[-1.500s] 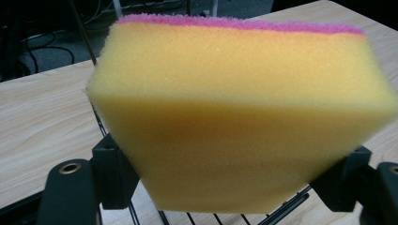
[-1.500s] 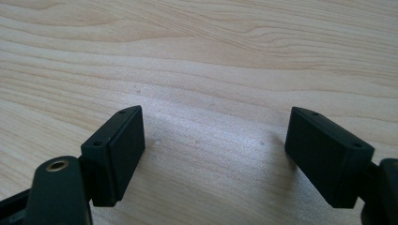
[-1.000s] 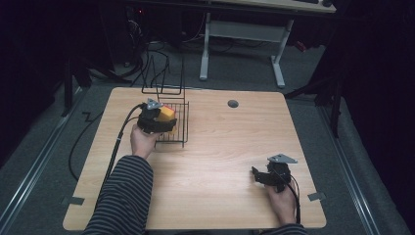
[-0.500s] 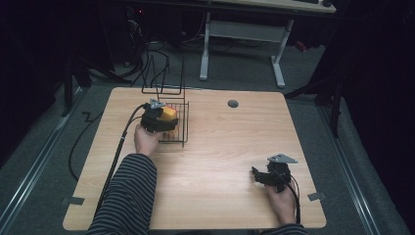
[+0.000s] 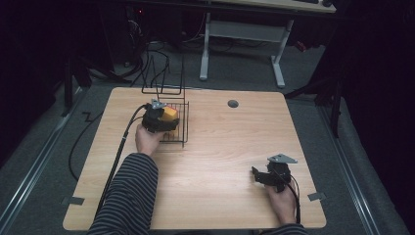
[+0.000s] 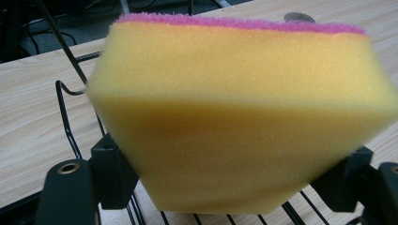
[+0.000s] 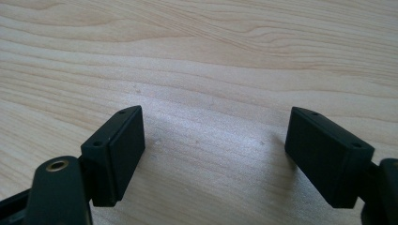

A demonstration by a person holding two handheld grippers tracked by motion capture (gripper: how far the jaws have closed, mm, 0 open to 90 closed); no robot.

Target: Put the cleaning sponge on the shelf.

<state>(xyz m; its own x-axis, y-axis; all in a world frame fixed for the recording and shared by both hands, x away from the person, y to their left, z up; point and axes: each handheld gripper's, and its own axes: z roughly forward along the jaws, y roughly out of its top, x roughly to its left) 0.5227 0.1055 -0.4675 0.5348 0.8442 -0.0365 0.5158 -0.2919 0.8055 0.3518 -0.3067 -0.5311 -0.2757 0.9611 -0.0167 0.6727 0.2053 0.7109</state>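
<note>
Little has shifted since earlier: the sponge (image 6: 239, 117) stays pinched by the left gripper (image 5: 157, 119) over the wire basket (image 5: 182, 131), far left. It should be lowered level inside before release. The right gripper (image 7: 213, 154) rests spread on the table (image 5: 225, 147).

**Around the wooden table**

A light wooden table (image 5: 220, 147) takes up the middle of the high view, its grain running across. Near its upper edge, right of centre, sits a small round grey grommet (image 5: 233, 104). Grey tape tabs (image 5: 72, 200) mark the lower left and lower right corners. Beyond the table, at the top of the frame, stands a white desk frame (image 5: 244, 34) on grey carpet, with dark cables (image 5: 147, 54) tangled at the upper left.
</note>
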